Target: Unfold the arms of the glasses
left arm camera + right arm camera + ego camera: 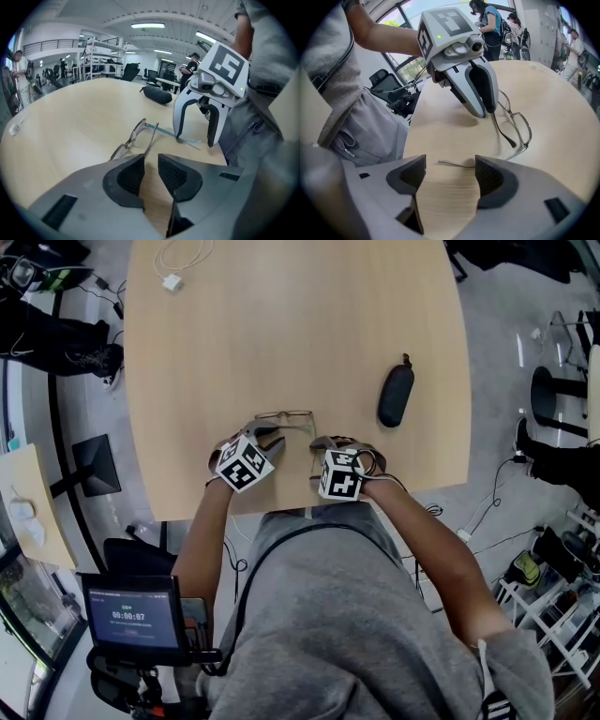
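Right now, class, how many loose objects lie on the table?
3: glasses by the near edge; a black glasses case to their right; a white charger with cable at the far left. The table runs out of frame at its far end, so more may be hidden.

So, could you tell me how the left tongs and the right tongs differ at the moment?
The right tongs stand wide open; the left tongs are nearly shut, with a narrow gap. The right tongs straddle the unfolded arm; the left tongs' tips sit at the folded arm. Both tilt down over the glasses on the table.
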The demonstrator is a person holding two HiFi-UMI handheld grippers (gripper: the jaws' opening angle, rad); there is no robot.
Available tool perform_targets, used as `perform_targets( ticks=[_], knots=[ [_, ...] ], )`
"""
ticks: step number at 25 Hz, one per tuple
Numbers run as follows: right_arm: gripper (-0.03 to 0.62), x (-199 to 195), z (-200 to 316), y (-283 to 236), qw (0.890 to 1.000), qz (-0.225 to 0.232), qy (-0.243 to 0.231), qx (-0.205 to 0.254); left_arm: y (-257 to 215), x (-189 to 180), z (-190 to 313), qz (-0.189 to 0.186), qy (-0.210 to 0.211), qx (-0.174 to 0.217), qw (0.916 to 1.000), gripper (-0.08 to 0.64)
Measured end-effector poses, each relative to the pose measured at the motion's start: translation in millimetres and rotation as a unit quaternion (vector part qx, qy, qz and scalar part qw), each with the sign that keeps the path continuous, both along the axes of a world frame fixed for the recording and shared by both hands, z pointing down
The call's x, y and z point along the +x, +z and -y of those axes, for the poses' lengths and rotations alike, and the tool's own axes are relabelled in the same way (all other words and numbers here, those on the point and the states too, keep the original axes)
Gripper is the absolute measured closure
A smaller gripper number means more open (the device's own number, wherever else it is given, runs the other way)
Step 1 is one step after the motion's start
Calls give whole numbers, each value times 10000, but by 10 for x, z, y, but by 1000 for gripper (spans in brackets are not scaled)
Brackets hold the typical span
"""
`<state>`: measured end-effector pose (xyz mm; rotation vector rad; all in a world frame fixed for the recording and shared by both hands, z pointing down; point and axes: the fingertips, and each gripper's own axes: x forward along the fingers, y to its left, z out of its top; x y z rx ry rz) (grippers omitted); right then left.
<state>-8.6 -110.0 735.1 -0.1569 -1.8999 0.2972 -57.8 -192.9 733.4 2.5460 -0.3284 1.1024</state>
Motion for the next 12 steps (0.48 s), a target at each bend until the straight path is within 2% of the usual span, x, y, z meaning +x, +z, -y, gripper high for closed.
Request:
perform_targets(
  ticks=[3, 5, 8, 12],
  knots=[
    [279, 3, 7, -2, 10000, 24, 7, -14, -233, 235, 84, -172, 205, 544, 9982, 492],
    [279, -3, 23, -8, 10000, 30, 23, -36, -227, 398, 122, 24, 472, 710, 9964, 492],
    [279, -12, 19, -11, 9999, 51, 34, -82, -29, 488, 83, 584, 927, 636, 9919, 492],
    [279, -32, 38, -29, 9999, 78, 106, -104, 98, 517, -41, 834, 1286, 342, 9876, 492]
  ],
)
